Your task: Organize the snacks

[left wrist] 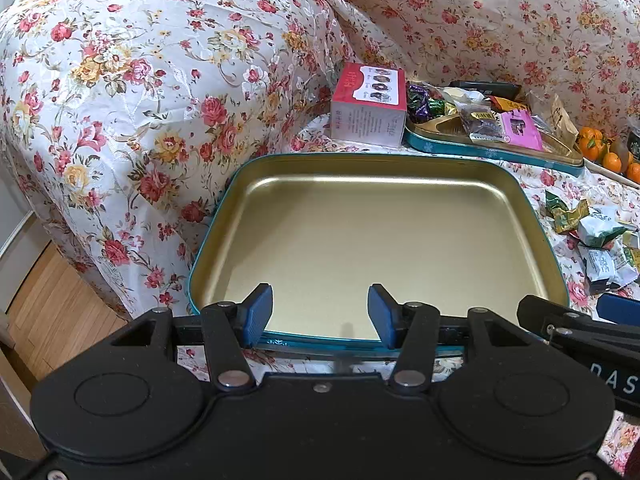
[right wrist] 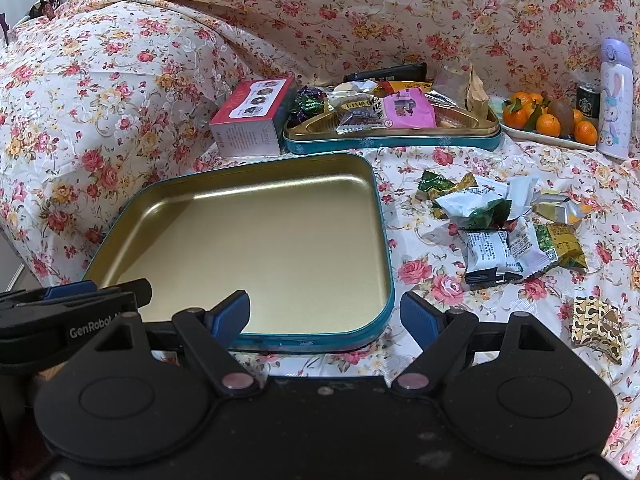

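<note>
An empty gold tin tray with a teal rim lies on the floral cloth. My left gripper is open and empty over the tray's near edge. My right gripper is open and empty at the tray's near right corner. A pile of wrapped snacks lies right of the tray. A gold patterned packet lies apart at the right. A second teal tin behind holds several snacks. A pink-red box stands left of it.
A plate of mandarins and a kiwi sits at the back right, with a dark can and a lilac bottle. Floral-covered cushions rise at left and behind. Wooden floor lies below left.
</note>
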A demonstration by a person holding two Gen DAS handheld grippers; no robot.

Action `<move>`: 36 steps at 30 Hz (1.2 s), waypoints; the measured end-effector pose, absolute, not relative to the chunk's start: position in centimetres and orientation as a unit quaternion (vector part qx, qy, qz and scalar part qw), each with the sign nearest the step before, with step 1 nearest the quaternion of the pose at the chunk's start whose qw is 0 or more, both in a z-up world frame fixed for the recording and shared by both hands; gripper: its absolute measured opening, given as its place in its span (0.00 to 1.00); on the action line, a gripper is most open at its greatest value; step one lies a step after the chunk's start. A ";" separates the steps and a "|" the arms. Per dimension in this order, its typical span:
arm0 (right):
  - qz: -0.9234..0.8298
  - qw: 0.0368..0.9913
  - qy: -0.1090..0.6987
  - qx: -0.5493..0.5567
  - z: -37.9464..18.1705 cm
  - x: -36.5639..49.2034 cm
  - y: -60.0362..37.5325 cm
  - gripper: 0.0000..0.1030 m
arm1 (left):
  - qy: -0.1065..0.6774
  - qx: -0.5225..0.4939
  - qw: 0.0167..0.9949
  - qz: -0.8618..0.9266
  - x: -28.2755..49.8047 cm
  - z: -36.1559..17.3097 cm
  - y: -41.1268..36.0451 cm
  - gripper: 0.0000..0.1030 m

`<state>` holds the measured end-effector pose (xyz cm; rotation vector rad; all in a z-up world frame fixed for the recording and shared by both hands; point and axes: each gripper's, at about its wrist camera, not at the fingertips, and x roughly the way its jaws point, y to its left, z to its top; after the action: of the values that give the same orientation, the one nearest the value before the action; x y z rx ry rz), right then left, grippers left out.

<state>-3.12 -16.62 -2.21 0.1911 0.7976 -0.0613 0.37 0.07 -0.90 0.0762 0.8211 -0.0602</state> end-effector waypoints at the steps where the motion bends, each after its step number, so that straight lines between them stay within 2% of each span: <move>1: -0.029 0.917 0.388 0.093 -2.2 -3.1 -16.6 0.84 | 0.399 0.037 0.916 -0.029 0.4 -0.9 0.1 0.56; 14: -0.029 0.919 0.382 0.091 -1.9 -3.2 -16.4 0.84 | 0.397 0.036 0.917 -0.029 0.3 -1.0 0.2 0.56; 28: -0.087 0.953 0.291 0.010 0.3 -6.9 -19.2 0.81 | 0.337 0.070 0.937 -0.062 -1.8 -0.1 -1.7 0.56; 31: -0.111 0.947 0.301 0.029 -0.4 -8.3 -22.0 0.77 | 0.324 0.080 0.939 -0.085 -2.6 -0.1 -2.6 0.56; 33: -0.134 0.940 0.311 0.039 -1.2 -9.2 -23.9 0.70 | 0.320 0.089 0.938 -0.099 -3.2 -0.2 -3.2 0.56; 35: -0.160 0.931 0.325 0.048 -2.1 -10.1 -25.7 0.58 | 0.315 0.097 0.937 -0.116 -3.8 -0.3 -4.0 0.56; 36: -0.171 0.926 0.331 0.055 -2.5 -10.5 -26.7 0.57 | 0.312 0.102 0.937 -0.122 -4.0 -0.4 -4.4 0.56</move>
<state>-10.51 -26.68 -2.51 0.1124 0.6792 -0.3510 -4.03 -4.37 -0.40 0.2084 0.6374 -0.2503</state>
